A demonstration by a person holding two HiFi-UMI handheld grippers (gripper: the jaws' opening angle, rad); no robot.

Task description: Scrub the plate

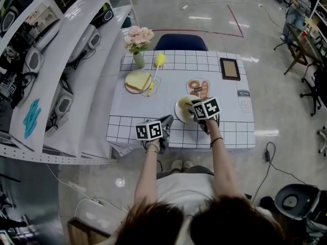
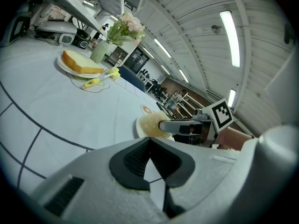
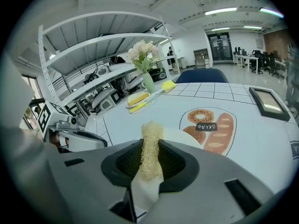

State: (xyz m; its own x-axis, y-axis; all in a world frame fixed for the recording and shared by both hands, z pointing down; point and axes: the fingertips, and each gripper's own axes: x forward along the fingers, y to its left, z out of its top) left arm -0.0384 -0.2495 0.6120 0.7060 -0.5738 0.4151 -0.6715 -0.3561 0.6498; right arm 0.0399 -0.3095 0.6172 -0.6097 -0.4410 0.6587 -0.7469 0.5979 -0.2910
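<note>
A person's right tool [image 3: 149, 158] is clenched on a pale yellow fibrous scrub pad [image 3: 150, 132], held over the round white plate [image 3: 189, 136] near the front of the white grid-lined table [image 1: 225, 93]. Scrubbing appears to be in hand; the pad next needs pressing down and rubbing across the plate. The left tool [image 2: 149, 146], closed on nothing, is left of the plate, so nothing steadies it. A bread slice [image 1: 137, 79], yellow brush [image 1: 158, 63], vase of pink flowers [image 1: 139, 39] and dark picture frame [image 1: 230, 68] stand well apart, clear of the work.
</note>
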